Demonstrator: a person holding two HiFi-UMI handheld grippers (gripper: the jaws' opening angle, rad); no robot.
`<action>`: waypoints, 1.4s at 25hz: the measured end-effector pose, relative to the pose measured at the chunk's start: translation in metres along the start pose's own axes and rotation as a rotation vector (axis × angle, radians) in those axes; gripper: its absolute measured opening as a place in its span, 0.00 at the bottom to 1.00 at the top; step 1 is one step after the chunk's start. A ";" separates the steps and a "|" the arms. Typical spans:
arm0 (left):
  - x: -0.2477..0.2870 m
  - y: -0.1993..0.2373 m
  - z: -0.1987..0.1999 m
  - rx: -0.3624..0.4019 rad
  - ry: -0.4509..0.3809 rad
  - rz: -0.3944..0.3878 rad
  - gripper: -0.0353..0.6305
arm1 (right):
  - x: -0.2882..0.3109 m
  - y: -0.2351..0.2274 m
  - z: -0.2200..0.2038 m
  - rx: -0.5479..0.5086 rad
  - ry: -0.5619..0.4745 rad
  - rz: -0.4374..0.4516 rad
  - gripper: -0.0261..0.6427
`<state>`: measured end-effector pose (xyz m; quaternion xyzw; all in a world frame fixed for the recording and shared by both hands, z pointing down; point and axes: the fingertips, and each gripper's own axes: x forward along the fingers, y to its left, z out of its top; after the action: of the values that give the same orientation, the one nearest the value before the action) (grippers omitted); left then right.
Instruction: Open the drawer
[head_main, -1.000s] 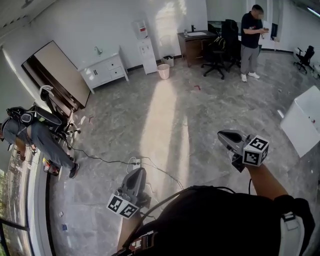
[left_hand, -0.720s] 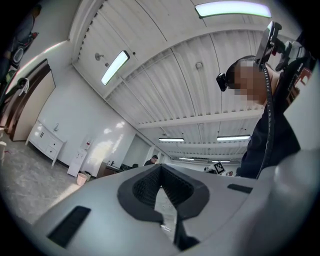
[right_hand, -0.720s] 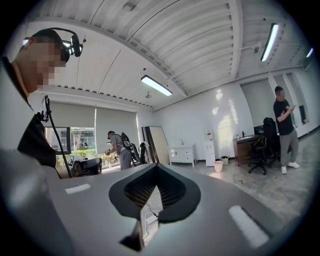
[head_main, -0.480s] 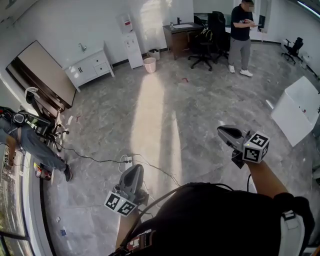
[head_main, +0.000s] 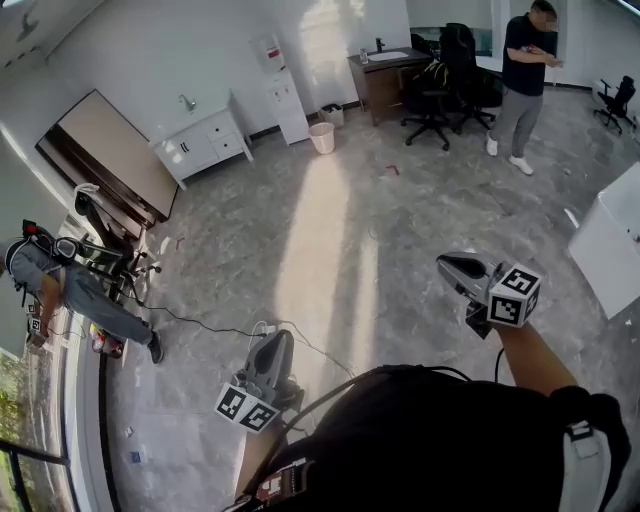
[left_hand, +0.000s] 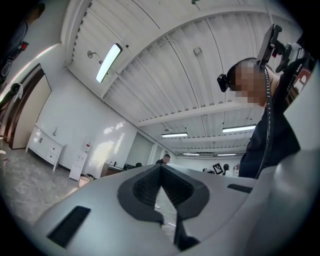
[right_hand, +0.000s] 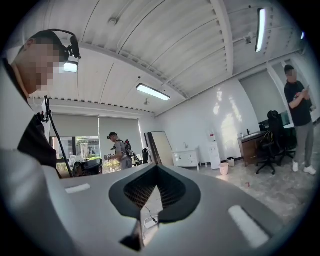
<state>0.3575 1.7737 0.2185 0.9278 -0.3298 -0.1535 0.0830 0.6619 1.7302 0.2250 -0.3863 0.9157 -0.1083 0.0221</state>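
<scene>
The whole room had swung a little across the head view since half a second before. The grey marble floor (head_main: 330, 230) and everything on it sat further right and slightly lower. The white cabinet (head_main: 205, 143) had slid right along the far wall, and the standing person (head_main: 525, 75) by the office chair (head_main: 435, 95) had drifted towards the right edge. The person bent over (head_main: 70, 290) near the window came further into view. Both grippers kept about the same places in the view.

The white cabinet stood against the far wall, well apart from both grippers, between a leaning brown board (head_main: 115, 155) and a tall white dispenser (head_main: 285, 85). Its drawer fronts all looked closed and flush, though too small to tell more. The right gripper view also showed it (right_hand: 186, 158), far off.

The left gripper (head_main: 278, 340) was held low over the floor, its jaws together with nothing between them (left_hand: 160, 167). The right gripper (head_main: 445, 265) was out in front, jaws likewise closed on nothing (right_hand: 156, 167), touching no object.
</scene>
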 end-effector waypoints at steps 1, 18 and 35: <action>0.017 -0.006 -0.002 0.005 -0.001 0.002 0.05 | -0.005 -0.016 0.006 -0.006 -0.001 0.010 0.03; 0.187 -0.034 -0.057 -0.014 0.001 0.008 0.05 | -0.059 -0.188 0.027 0.012 -0.012 0.019 0.03; 0.241 0.189 -0.010 -0.031 0.011 -0.166 0.05 | 0.145 -0.226 0.057 -0.036 -0.028 -0.099 0.03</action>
<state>0.4274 1.4758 0.2207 0.9514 -0.2488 -0.1597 0.0859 0.7259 1.4633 0.2247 -0.4330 0.8969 -0.0873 0.0224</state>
